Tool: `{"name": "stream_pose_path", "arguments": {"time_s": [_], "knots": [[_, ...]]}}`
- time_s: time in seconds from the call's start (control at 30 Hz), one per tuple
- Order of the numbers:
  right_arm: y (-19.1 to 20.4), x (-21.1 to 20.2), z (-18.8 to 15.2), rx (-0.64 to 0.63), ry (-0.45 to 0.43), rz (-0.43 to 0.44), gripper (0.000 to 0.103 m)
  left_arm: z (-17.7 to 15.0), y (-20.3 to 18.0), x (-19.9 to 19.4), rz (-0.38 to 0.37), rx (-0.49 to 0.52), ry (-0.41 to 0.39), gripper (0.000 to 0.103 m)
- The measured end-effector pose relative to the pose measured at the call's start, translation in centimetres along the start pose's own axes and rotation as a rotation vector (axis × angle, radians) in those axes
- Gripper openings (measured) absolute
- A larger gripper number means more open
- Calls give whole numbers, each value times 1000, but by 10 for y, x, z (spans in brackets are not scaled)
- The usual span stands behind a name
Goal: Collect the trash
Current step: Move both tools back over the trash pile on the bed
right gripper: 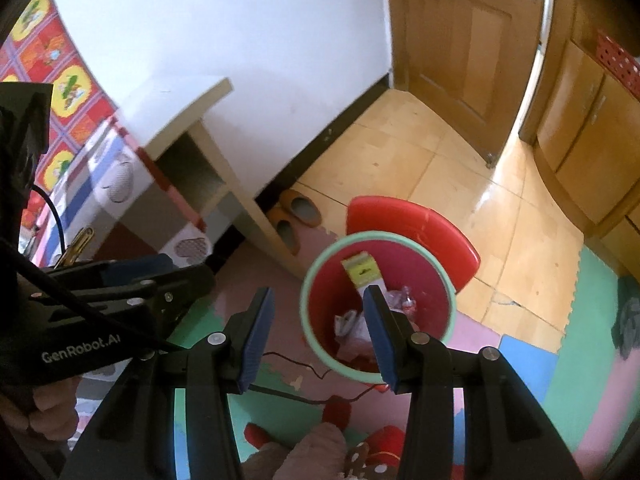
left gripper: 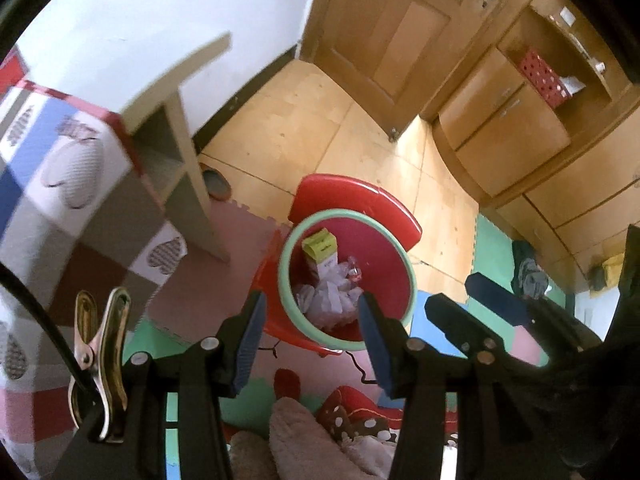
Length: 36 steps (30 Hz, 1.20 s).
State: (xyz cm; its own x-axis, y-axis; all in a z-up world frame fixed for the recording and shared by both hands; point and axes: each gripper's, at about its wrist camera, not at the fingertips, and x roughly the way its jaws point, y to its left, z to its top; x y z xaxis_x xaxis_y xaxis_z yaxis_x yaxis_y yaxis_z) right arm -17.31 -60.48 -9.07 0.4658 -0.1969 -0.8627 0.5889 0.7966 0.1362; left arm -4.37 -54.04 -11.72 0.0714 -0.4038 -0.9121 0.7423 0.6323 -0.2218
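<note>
A red trash bin (left gripper: 394,276) (right gripper: 332,292) with a pale green rim stands on the floor below both grippers. Inside it lie a yellow-green and white carton (left gripper: 320,250) (right gripper: 360,274) and crumpled clear plastic wrappers (left gripper: 334,296) (right gripper: 354,326). My left gripper (left gripper: 312,342) hangs open above the bin's near rim, nothing between its blue pads. My right gripper (right gripper: 320,334) is open too, over the bin's near side, and empty. It also shows at the right of the left wrist view (left gripper: 480,304). The left gripper's body (right gripper: 120,284) is at the left of the right wrist view.
A red stool (left gripper: 348,200) (right gripper: 416,224) stands behind the bin. Coloured foam mats (left gripper: 492,240) (right gripper: 592,320) cover the near floor. A beige side table (left gripper: 188,184) (right gripper: 224,176), a patterned bedspread (left gripper: 60,184), slippers (right gripper: 298,210), a thin cable (right gripper: 296,364), a wooden door and cabinets (left gripper: 500,136) surround.
</note>
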Motion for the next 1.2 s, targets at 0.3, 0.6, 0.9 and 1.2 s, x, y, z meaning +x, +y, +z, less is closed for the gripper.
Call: {"name": "stream_pose_path", "arguments": {"time_s": [0.3, 0.6, 0.9, 1.2], "knots": [[58, -25, 9, -73, -32, 54, 47, -10, 47, -61, 13, -73, -78, 50], [129, -43, 9, -176, -60, 110, 47, -30, 100, -115, 54, -154, -153, 50], [195, -57, 4, -256, -87, 166, 47, -56, 151, -162, 127, -217, -210, 50], [267, -69, -11, -343, -96, 236, 47, -93, 210, -209, 185, -307, -260, 50]]}}
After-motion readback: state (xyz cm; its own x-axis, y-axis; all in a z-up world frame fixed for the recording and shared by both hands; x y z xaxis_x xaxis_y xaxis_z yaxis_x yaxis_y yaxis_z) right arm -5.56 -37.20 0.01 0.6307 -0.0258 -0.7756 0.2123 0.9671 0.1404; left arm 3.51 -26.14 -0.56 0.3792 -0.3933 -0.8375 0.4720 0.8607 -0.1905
